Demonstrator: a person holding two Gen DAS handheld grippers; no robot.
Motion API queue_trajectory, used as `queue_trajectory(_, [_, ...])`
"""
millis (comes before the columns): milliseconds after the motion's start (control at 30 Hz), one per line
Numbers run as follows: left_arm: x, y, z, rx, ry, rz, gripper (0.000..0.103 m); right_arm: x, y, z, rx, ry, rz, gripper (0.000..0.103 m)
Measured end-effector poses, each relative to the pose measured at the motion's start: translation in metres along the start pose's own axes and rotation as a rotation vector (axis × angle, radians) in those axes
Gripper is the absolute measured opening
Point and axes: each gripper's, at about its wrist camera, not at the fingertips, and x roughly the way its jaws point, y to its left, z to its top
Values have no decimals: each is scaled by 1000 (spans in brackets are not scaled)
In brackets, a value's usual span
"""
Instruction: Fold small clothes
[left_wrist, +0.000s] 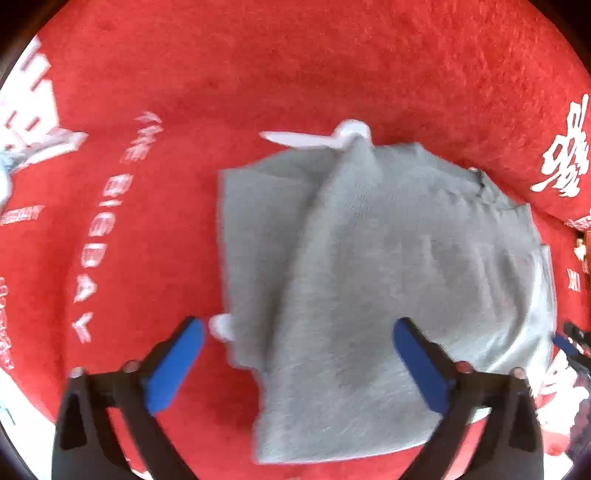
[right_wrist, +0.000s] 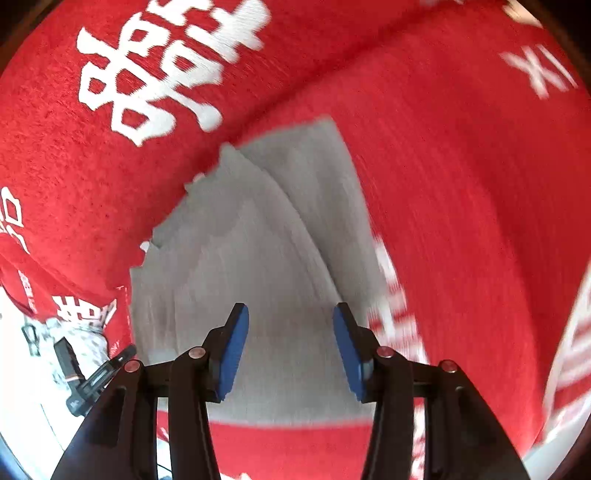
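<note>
A small grey garment (left_wrist: 369, 266) lies folded on the red cloth (left_wrist: 258, 74), with a raised crease running down its middle. White bits of fabric (left_wrist: 332, 138) stick out from under its far edge and its left edge. My left gripper (left_wrist: 299, 354) hovers above the garment's near part, its blue pads (left_wrist: 177, 365) spread wide with nothing pressed between them. In the right wrist view the same grey garment (right_wrist: 258, 258) fills the centre. My right gripper (right_wrist: 291, 347) stands over it, open partway, and its pads (right_wrist: 232, 354) grip nothing.
The red cloth (right_wrist: 461, 184) bears large white characters (right_wrist: 159, 66) and lettering (left_wrist: 88, 258), and rises in a fold along the garment's far side. A white surface (right_wrist: 22, 387) shows beyond its edge at the lower left. A dark device (right_wrist: 85, 376) lies there.
</note>
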Motion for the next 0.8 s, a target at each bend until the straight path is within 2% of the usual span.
queue_trajectory(100, [-2,9,-14,4,36,6,102,-2,-8,-27,57,13,3,52])
queue_trajectory(200, [0,20,-23,-39,92,-29,102,-4,-13,-45,105,24,19,57])
queue_trajectory(233, [1,25,-28,-66,113,-50,102,-3,-14,-51,123,25,27,59])
queue_trajectory(400, [17,52,-67,-225,219,-138,102,4,-24,-79,251,18,66,59])
queue_trajectory(500, [32,61,-83,-301,276,-190,89,11,-40,-85,356,-5,88,59])
queue_trajectory(567, [31,63,-85,-321,247,-195,89,14,-50,-84,419,-31,122,59])
queue_trajectory(600, [27,63,-85,-324,230,-205,76,16,-53,-82,438,-40,138,59])
queue_trajectory(633, [25,63,-84,-323,216,-212,59,19,-55,-79,458,-51,155,59])
queue_trajectory(667, [24,62,-83,-319,208,-219,49,22,-55,-77,467,-54,161,59])
queue_trajectory(700, [25,61,-79,-314,204,-235,25,24,-55,-74,472,-53,159,47])
queue_trajectory(733, [26,60,-77,-304,204,-249,18,26,-52,-69,458,-42,136,19])
queue_trajectory(767, [24,56,-74,-279,197,-239,17,26,-49,-66,432,-30,112,10])
queue_trajectory(800, [21,53,-75,-252,185,-229,14,23,-42,-62,385,-22,78,10])
